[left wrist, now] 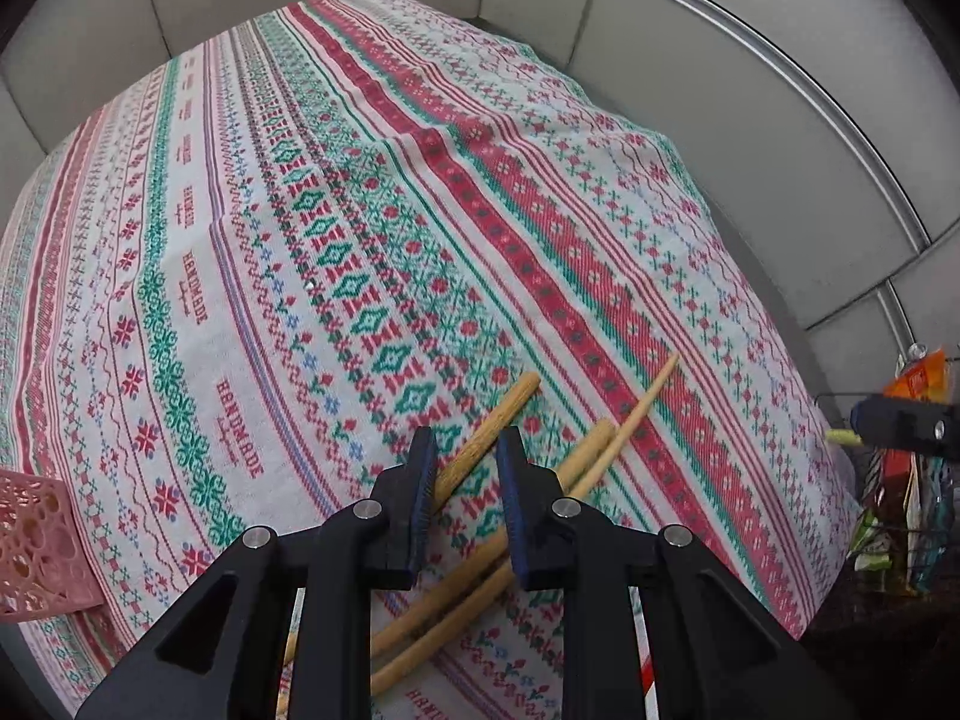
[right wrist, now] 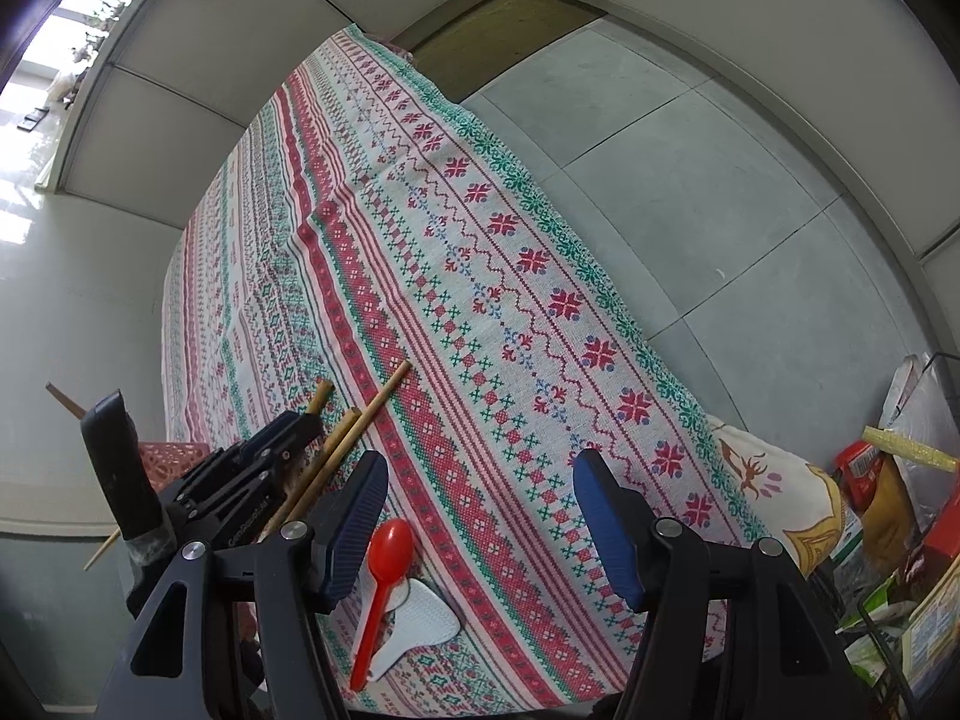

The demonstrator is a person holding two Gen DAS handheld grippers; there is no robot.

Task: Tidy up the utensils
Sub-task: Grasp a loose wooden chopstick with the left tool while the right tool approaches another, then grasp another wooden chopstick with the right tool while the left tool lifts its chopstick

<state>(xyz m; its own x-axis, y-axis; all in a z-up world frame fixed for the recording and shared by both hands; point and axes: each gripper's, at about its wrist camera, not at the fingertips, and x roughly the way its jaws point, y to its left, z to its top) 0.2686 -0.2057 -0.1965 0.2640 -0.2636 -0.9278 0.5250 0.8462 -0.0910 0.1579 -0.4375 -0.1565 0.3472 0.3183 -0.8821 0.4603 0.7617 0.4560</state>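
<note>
Covering the table: knitted-pattern cloth [left wrist: 372,192], red and green bands, "HANDMADE" running along one stripe, creasing mid-table. Grey partition panels [left wrist: 750,78] standing behind and beside it. Grey floor tiles [right wrist: 708,204] showing past the cloth's far edge. Wire basket [right wrist: 888,648] sitting right of the table, holding assorted packets [right wrist: 864,480]. Printed pillow [right wrist: 774,480] lying just beside the cloth's edge. Bright daylit area [right wrist: 54,60] showing beyond the panels, top left of the right view.
</note>
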